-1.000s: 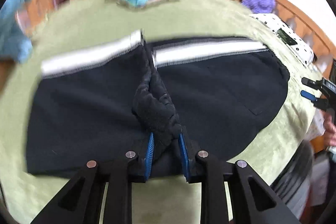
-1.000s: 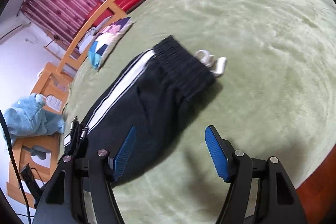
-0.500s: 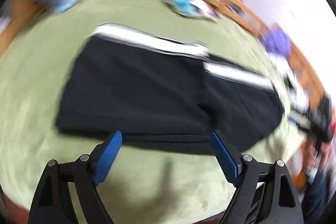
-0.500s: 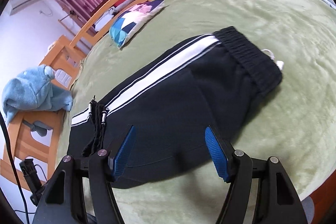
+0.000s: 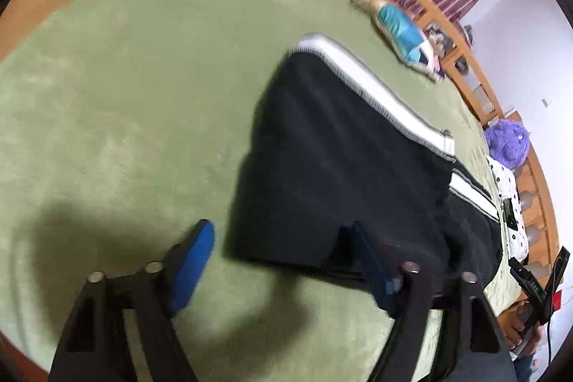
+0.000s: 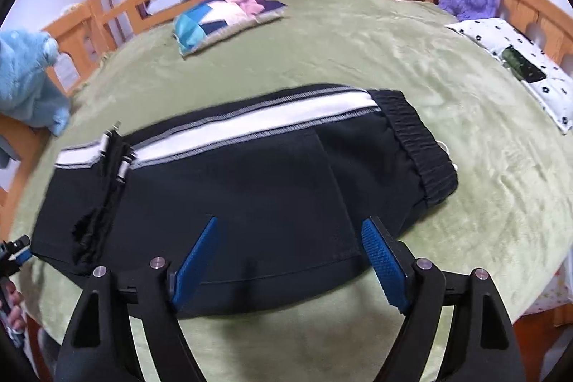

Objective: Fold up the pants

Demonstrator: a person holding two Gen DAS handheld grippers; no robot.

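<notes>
The black fleece pants with a white side stripe (image 6: 250, 188) lay folded flat on the green plush blanket (image 6: 358, 52). The left gripper (image 5: 283, 260) hovered over their near corner, jaws apart and closing on nothing. The right gripper (image 6: 290, 260) hovered above their near hem, jaws widening, empty.

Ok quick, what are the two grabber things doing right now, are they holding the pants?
Left gripper: jaws closing, apart over the edge of the black pants, gripping nothing.
Right gripper: jaws opening, hovering over the pants, holding nothing.
</notes>
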